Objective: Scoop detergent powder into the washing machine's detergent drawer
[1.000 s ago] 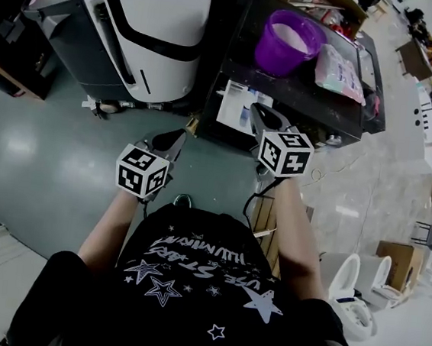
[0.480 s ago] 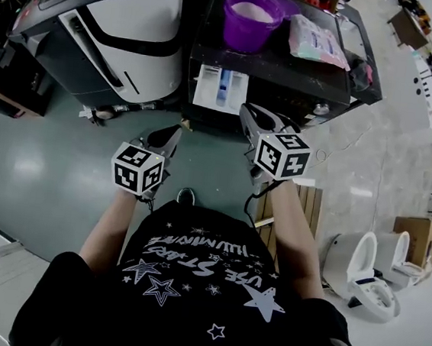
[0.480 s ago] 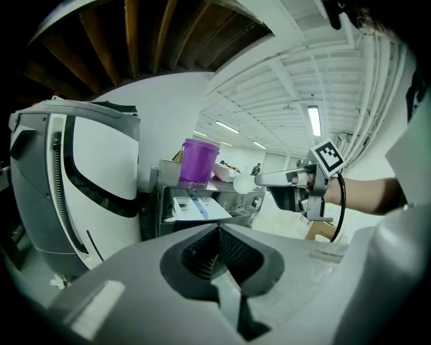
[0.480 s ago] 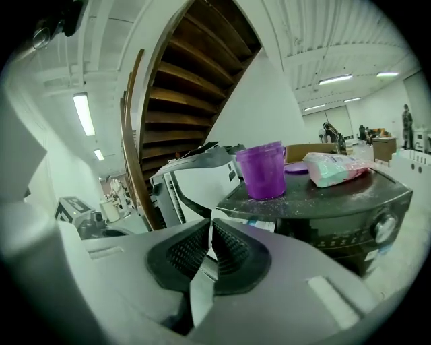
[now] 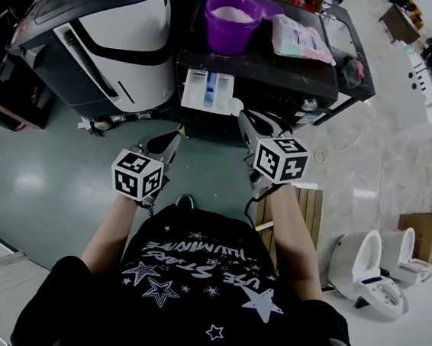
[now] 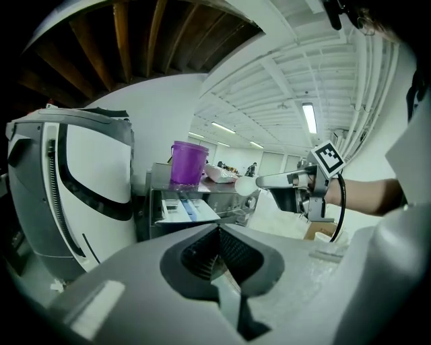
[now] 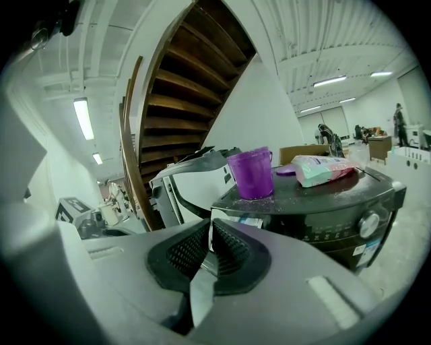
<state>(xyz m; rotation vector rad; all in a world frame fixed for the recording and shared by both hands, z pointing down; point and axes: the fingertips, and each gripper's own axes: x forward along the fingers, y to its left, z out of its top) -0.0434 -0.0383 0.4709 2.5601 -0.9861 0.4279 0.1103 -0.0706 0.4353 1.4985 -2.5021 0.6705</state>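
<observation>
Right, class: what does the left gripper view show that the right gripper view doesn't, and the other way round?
Only the left gripper view: the right gripper, shut on a white scoop. Only the right gripper view: powder specks scattered on the washing machine's dark top. Both: the purple bucket, the open detergent drawer and the white appliance beside the machine.

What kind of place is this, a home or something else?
Probably a workshop or test hall, not a home: a washing machine stands near a wooden staircase, and loose toilets and cardboard boxes stand nearby.

Scoop (image 5: 235,106) handle mostly hidden inside right claw (image 5: 245,118).
</observation>
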